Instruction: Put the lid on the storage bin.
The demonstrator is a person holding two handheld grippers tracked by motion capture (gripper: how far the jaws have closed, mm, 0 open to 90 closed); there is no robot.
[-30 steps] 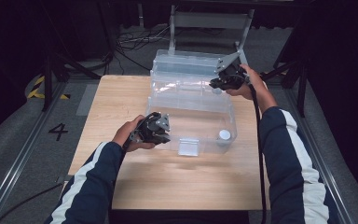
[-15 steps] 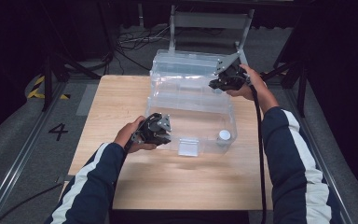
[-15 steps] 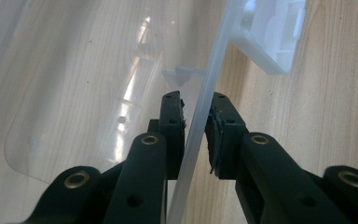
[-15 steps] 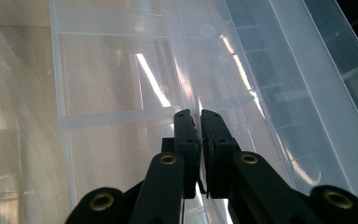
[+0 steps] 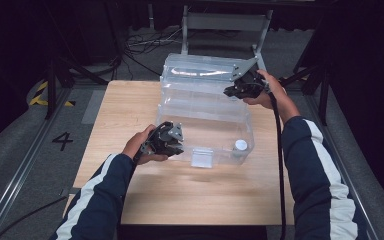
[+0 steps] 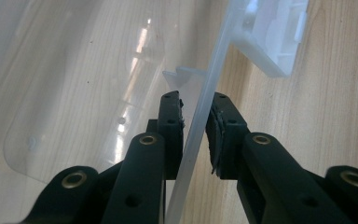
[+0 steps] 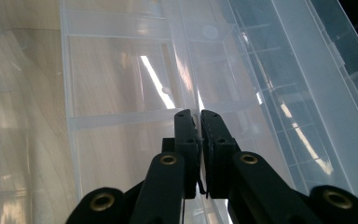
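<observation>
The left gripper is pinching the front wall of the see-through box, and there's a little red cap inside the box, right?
Almost. The left gripper does straddle the clear box's front wall, but the high view shows the cap inside is white, not red.

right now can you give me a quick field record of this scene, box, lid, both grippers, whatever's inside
surface: wooden table
main object: clear plastic storage box, lid raised at the far side
latch: white clip on the near wall
contents: small white-capped item in the near right corner, too small to identify
left gripper: jaws either side of the box's near wall, a slight gap showing on one side
right gripper: jaws shut on a thin clear edge of the box at its far right, by the lid
hands: one on each gripper, sleeves dark with a white stripe
</observation>
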